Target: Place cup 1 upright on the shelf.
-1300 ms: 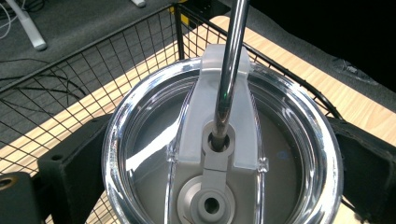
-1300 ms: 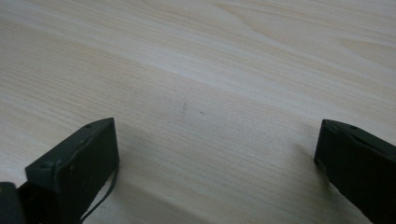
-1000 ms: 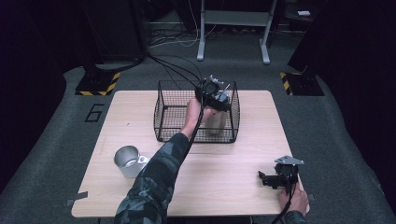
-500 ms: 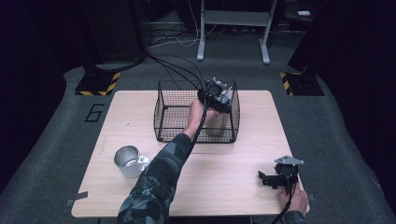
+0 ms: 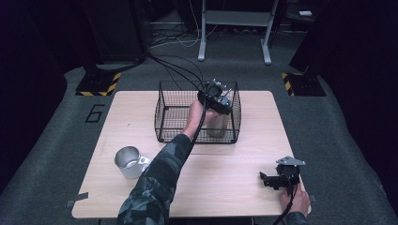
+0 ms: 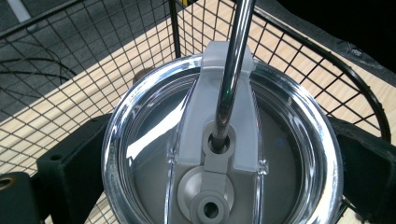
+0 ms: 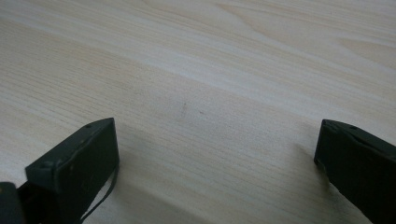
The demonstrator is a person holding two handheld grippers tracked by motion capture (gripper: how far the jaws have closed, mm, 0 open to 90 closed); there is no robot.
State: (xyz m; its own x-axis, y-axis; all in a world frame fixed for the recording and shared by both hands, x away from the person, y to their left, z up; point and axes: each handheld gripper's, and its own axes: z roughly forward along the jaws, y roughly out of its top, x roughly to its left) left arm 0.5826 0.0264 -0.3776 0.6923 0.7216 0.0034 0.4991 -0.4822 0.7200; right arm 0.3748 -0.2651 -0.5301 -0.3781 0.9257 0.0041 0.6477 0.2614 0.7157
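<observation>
Steel tumbler [image 5: 218, 123] with a clear lid and straw stands inside the wire basket [image 5: 166, 105] at frame centre, the left tongs [image 5: 215, 100] clamped around its rim. Right tongs [image 5: 272, 180] rest spread wide on the wooden bench [image 5: 225, 187] at lower right.

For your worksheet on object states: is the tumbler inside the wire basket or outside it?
Inside: the tumbler stands within the wire basket, whose mesh walls surround it, gripped by the left tool.
</observation>
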